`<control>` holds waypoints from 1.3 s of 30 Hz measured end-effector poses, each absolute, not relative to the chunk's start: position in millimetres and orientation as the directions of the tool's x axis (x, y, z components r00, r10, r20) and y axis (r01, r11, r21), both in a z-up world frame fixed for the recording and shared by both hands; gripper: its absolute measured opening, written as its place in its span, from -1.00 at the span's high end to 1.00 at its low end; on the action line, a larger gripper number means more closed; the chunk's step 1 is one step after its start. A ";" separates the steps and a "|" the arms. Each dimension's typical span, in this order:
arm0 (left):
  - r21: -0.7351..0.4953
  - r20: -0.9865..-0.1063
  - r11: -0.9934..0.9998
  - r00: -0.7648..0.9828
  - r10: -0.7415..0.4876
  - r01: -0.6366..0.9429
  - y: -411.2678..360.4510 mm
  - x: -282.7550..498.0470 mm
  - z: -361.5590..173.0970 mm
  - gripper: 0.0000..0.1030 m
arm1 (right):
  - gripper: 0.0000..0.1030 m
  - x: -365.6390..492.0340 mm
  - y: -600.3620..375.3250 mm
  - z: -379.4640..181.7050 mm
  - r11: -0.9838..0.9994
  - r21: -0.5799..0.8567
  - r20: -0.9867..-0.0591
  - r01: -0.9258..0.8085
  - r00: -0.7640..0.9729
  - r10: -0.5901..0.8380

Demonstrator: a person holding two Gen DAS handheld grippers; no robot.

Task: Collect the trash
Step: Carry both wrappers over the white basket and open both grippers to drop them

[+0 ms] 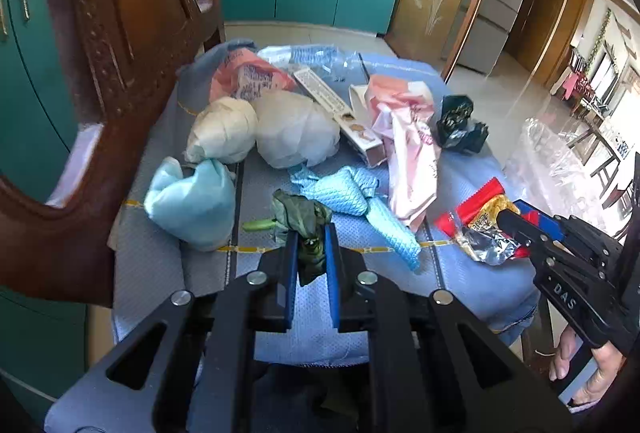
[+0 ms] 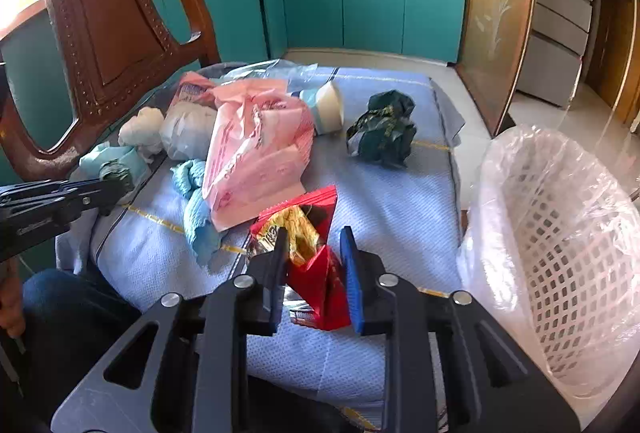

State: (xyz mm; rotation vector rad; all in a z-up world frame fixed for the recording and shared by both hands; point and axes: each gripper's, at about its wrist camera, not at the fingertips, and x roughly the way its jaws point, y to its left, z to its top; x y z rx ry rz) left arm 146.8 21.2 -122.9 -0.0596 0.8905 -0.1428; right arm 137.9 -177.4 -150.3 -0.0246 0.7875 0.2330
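Jaws of left gripper [image 1: 311, 245] pinch a crumpled dark green wrapper [image 1: 304, 221]; jaws of right gripper [image 2: 314, 253] pinch a red snack packet [image 2: 308, 233], lined basket [image 2: 560, 253] just right of them

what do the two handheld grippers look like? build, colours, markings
Both match: left gripper and right gripper have black angular linkage arms with cut-out slots, silver round pivot pins, blue pads inside black fingers. White "DAS" lettering on the right one's side. No cables visible.

Red-yellow snack wrapper [image 2: 310, 253]; dark green wad [image 1: 306, 229]; pink bag [image 2: 256, 153]; blue waffle-weave cloth [image 2: 380, 201].
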 end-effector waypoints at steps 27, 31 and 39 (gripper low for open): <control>-0.194 -0.517 0.761 0.594 -0.616 0.620 -190.7 132.3 -52.0 0.73 | 0.54 51.5 -376.8 -68.5 0.964 0.052 -0.523 0.260 0.830 -0.195; -0.202 -0.541 0.725 0.542 -0.643 0.659 -220.3 133.6 -62.3 0.73 | 0.54 54.3 -386.4 -80.5 0.959 0.049 -0.551 0.279 0.808 -0.208; -0.244 -0.578 0.691 0.470 -0.667 0.680 -234.4 145.8 -84.7 0.73 | 0.54 63.6 -396.7 -92.6 0.952 0.065 -0.574 0.301 0.791 -0.211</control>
